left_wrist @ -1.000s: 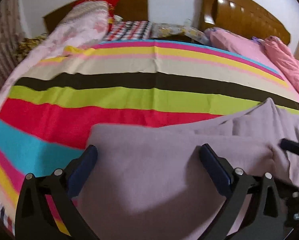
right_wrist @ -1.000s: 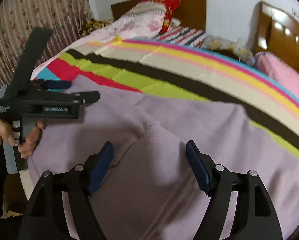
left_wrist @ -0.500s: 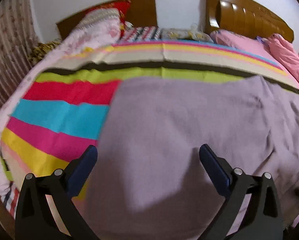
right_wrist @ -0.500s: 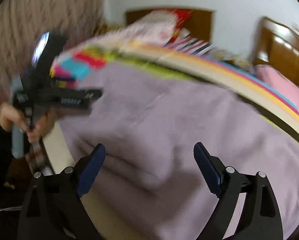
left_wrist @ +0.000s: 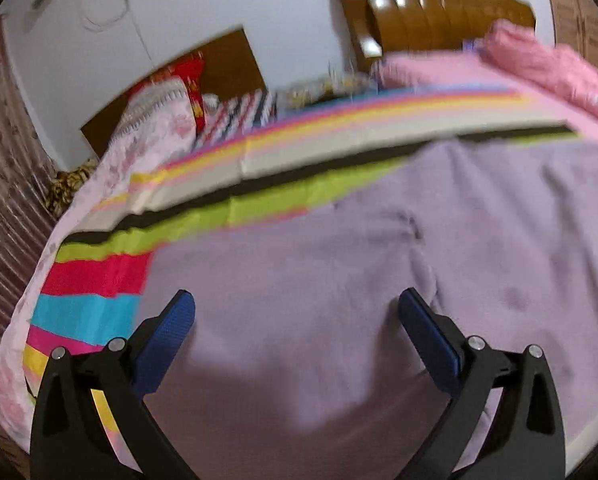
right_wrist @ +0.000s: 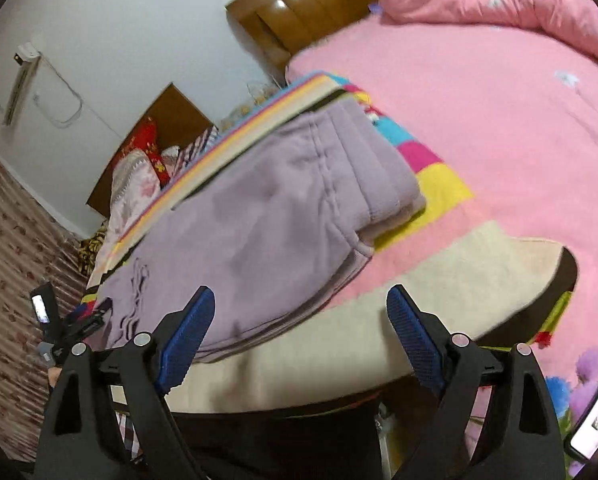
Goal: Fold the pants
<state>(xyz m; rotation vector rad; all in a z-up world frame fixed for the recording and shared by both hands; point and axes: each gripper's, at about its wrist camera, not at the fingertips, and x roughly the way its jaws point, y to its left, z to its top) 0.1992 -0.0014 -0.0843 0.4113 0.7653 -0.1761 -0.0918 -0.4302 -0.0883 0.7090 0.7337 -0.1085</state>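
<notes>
Lilac pants (right_wrist: 259,216) lie lengthwise across the bed (right_wrist: 479,120), waistband nearest the right gripper (right_wrist: 301,320). Both it and the left gripper (left_wrist: 297,320) gape wide, holding nothing.

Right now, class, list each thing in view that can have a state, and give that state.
pants: lying on the bed, already folded over, layers stacked.
striped blanket: spread flat under the pants.
left hand-held gripper: open, holding nothing.
right hand-held gripper: open, holding nothing.
pink quilt: bunched up.
</notes>
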